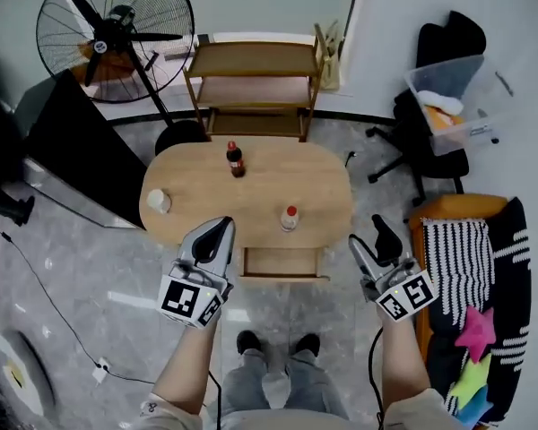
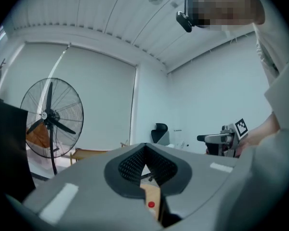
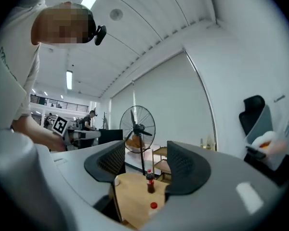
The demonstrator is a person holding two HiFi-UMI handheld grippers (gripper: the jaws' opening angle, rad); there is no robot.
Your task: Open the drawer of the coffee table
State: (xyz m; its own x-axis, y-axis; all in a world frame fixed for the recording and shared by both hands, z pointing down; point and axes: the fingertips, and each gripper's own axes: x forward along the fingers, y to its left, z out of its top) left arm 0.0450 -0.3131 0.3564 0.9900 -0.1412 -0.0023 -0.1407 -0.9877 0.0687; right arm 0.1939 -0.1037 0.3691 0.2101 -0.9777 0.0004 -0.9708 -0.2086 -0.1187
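At the coffee table near long edge, head view: drawer juts toward person, below and ahead of both tools; L gripper looks nearer than R gripper. Left gripper view: L jaws closed tip-to-tip, empty. Right gripper view: R jaws apart, nothing between.

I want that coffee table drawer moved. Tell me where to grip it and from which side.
Take the drawer by its front board's top edge, coming from above on the near side, where it juts past the table. That edge is thin and straight, so jaws can likely straddle it; no handle shows.
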